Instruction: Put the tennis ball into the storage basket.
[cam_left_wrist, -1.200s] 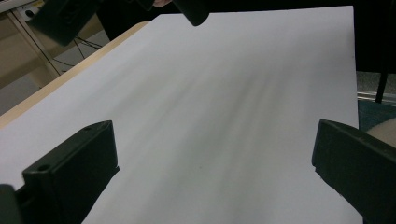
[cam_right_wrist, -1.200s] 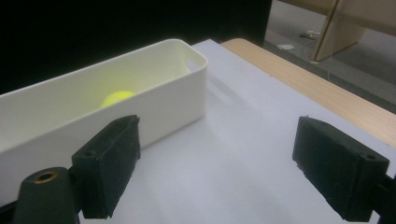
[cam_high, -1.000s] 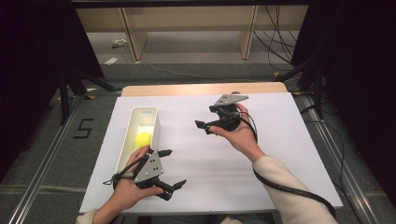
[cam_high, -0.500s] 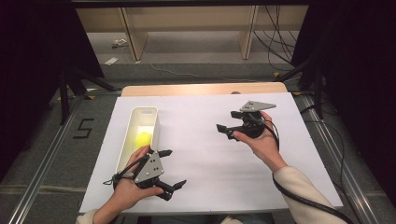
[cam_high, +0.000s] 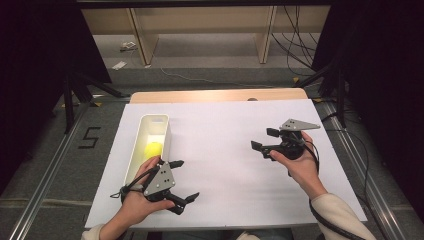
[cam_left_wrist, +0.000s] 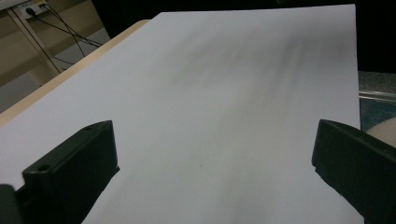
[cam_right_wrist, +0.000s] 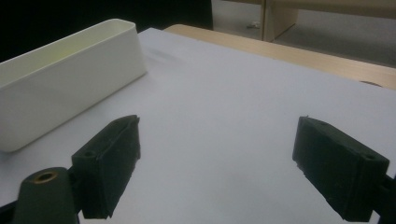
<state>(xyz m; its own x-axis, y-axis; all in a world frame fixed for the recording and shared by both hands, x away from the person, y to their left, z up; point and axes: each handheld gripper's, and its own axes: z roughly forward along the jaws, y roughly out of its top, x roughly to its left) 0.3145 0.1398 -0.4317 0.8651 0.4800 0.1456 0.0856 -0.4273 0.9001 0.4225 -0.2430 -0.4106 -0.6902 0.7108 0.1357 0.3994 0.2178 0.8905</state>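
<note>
A long white bin (cam_high: 165, 131) stands on the left half of the white table sheet (cam_high: 225, 150), with a yellow ball (cam_high: 152, 149) lying inside it. My left gripper (cam_high: 183, 181) rests near the table's front edge, just right of the bin's near end, jaws wide open and empty. My right gripper (cam_high: 264, 139) hovers over the right half of the sheet, pointing left toward the bin, open with nothing between its jaws. In the right gripper view the bin (cam_right_wrist: 70, 79) lies ahead to the left, its inside hidden by the wall. The left gripper view looks across bare sheet (cam_left_wrist: 224, 102).
The wooden table edge (cam_high: 215, 95) shows beyond the sheet. Past it stand wooden furniture legs (cam_high: 142, 45) and cables on the floor. Dark curtains flank both sides. A metal rail (cam_high: 45, 195) runs along the floor at left.
My right gripper has drawn back from near the bin's far end to the right side of the sheet and nearer the person. The left gripper has stayed put.
</note>
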